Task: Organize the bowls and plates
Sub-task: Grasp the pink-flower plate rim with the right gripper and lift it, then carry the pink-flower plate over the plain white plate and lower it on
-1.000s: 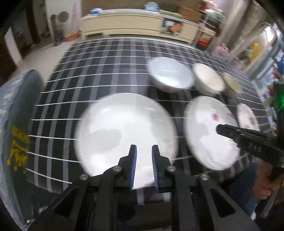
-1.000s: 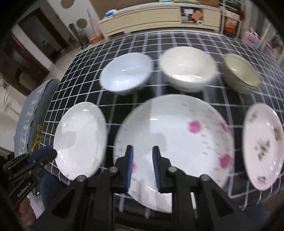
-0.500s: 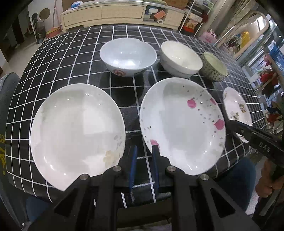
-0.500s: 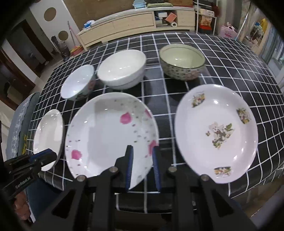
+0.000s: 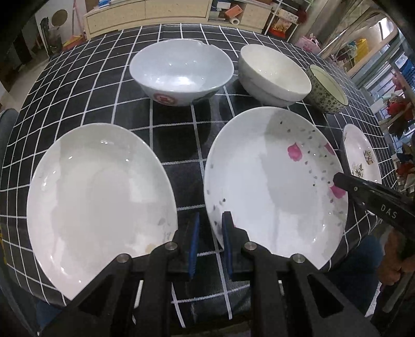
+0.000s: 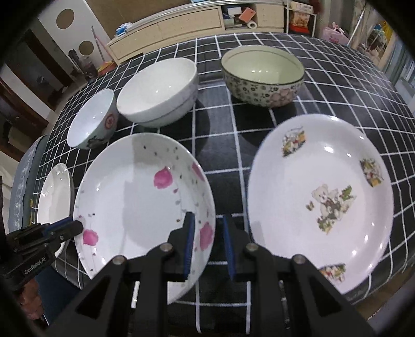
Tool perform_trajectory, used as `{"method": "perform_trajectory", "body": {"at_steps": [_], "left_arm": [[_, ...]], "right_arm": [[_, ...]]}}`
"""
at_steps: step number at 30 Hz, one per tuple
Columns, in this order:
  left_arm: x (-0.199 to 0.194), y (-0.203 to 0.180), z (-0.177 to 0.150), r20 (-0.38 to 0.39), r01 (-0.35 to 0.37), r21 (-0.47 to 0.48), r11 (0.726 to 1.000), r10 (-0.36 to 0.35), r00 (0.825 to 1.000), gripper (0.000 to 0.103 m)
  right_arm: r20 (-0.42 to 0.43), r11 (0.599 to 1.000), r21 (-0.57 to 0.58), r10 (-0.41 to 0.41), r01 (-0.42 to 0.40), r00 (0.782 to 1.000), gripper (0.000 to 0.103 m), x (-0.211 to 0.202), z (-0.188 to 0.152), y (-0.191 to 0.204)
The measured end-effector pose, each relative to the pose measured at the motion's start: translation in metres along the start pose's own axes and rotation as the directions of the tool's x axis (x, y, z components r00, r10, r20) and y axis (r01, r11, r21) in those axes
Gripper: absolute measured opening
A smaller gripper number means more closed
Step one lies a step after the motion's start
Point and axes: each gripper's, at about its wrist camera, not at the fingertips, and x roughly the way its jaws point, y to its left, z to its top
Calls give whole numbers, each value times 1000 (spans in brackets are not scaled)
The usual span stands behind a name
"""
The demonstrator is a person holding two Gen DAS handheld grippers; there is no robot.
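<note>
Left wrist view: plain plate (image 5: pixel 101 197) shifted left, pink-flowered plate (image 5: pixel 272 186) now nearer.

left wrist view: bear plate (image 5: pixel 363 155) largely hidden behind the right tongs (image 5: pixel 373 197); near edge of the counter (image 5: pixel 77 77) covered by the left tongs (image 5: pixel 209 228). right wrist view: plain plate (image 6: pixel 53 191) only a sliver; shelf clutter (image 6: pixel 246 18) too small to tell.

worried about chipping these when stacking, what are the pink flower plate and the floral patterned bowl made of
The pink flower plate looks like glazed white ceramic or porcelain: its glossy surface shows sharp highlights, though glossy melamine cannot be ruled out. The floral patterned bowl looks like glazed ceramic too, with a shiny cream inside and a printed outside.
</note>
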Motion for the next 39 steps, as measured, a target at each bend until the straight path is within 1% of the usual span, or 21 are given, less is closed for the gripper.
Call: {"method": "perform_trajectory", "body": {"at_steps": [4, 6, 9, 12, 14, 17, 19, 24, 28, 31, 36, 39], "left_arm": [[3, -1, 3, 0, 1, 12, 1000, -1, 1000, 10], [3, -4, 2, 1, -9, 28, 1000, 9, 1000, 11], [2, -2, 1, 7, -7, 23, 1000, 7, 1000, 11], [1, 0, 1, 9, -2, 7, 1000, 2, 1000, 10], [2, -4, 0, 13, -14, 9, 1000, 14, 1000, 10], [1, -6, -3, 11, -28, 11, 1000, 28, 1000, 10], [0, -6, -6, 11, -28, 10, 1000, 28, 1000, 10], [-5, -6, -20, 3, -21, 6, 1000, 21, 1000, 10], [-12, -5, -29, 6, -39, 9, 999, 39, 999, 10], [-19, -2, -34, 10, -34, 9, 999, 34, 999, 10], [-37, 4, -43, 37, -54, 5, 999, 54, 998, 11], [-48, 9, -45, 61, -75, -4, 997, 75, 995, 11]], "right_arm": [[-30, 1000, -5, -20, 20, 999, 25, 12, 1, 2], [-27, 1000, -5, -22, 21, 999, 20, 13, 1, 4], [-16, 999, -17, -44, 44, 999, 20, 14, -1, 9], [-16, 999, -17, -41, 41, 999, 20, 13, -3, 9], [-21, 999, -9, -48, 47, 999, 20, 14, -4, 9], [-12, 994, -40, -101, 101, 995, 23, 13, -7, 16], [-9, 993, -43, -115, 114, 993, 23, 13, -10, 20], [-31, 996, 12, -84, 85, 996, 23, 11, -20, 19], [-35, 996, -5, -92, 92, 995, 23, 4, -35, 23], [-36, 997, 10, -82, 82, 996, 23, -1, -45, 25], [-32, 998, 17, -64, 64, 997, 23, -10, -49, 30], [-26, 997, -15, -69, 69, 997, 23, -16, -47, 42]]}}
